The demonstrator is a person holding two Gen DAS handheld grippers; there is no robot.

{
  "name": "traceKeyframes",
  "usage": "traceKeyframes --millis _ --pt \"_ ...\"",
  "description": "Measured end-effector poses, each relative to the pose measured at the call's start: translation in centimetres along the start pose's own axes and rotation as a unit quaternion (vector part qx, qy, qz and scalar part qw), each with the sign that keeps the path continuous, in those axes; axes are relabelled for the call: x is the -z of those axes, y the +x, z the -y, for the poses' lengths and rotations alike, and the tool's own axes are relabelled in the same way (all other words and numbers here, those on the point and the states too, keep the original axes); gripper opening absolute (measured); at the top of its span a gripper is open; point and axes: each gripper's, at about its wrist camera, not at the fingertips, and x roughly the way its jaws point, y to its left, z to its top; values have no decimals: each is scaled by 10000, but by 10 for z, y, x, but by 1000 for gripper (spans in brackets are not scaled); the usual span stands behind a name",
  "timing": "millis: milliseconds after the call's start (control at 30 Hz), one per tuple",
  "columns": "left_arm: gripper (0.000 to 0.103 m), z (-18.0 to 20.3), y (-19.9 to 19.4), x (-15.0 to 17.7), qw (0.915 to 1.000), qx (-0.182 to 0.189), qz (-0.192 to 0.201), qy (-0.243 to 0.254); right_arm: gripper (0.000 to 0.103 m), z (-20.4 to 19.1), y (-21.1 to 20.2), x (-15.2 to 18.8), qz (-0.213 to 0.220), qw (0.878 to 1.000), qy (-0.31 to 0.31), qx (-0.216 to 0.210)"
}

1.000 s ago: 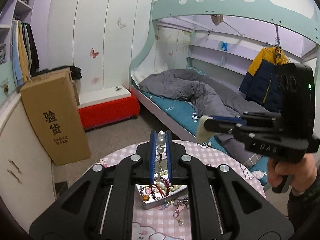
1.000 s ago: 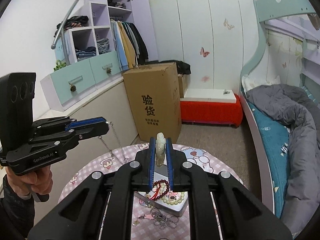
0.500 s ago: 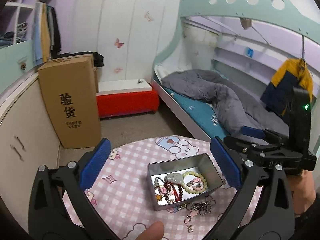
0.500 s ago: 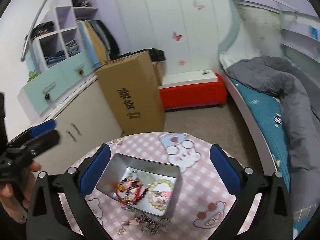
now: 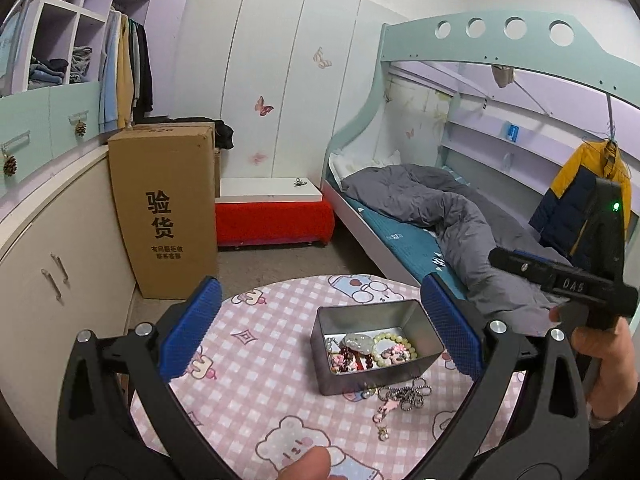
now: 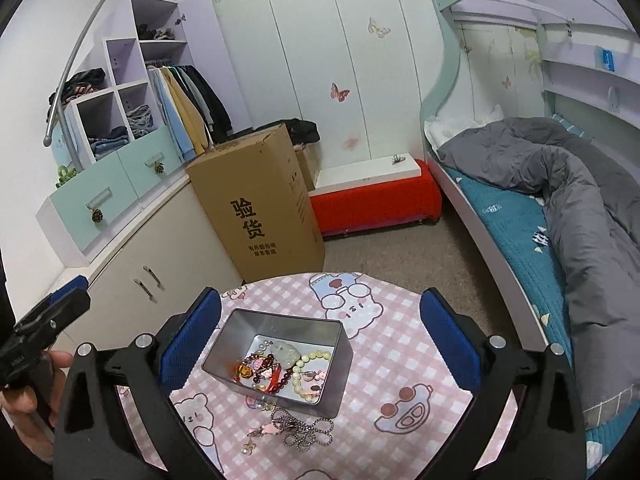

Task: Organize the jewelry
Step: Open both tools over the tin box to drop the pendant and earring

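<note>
With both the left gripper (image 5: 320, 332) and right gripper (image 6: 320, 332) spread wide and empty, we judged the loose chain (image 6: 306, 430), lying at the tin's (image 6: 224, 346) 6 o'clock wall, nearer our right gripper, its tangle running roughly 9-to-3.

Both grippers (image 5: 320, 336) (image 6: 320, 336) apparently wide apart, empty

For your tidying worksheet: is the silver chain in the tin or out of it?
Out. The chain lies on the checked tablecloth against the tin's near wall; bracelets and a pale pendant are inside.
</note>
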Motion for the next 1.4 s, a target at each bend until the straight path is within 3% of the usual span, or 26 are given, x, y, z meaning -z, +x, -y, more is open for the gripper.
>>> traceKeyframes --millis 500,1000,1233,1400 --pt "97 11 -16 34 9995 57 -188 261 96 -4 -35 22 80 9999 -114 16" --pt "97 26 12 106 9936 212 -1063 317 96 16 -24 79 -555 9982 208 80" --pt "97 42 44 134 9847 231 -1615 613 96 20 -8 98 -884 9956 287 69" --pt "82 50 67 148 9771 292 -1990 694 96 20 7 112 -1160 9929 246 71"
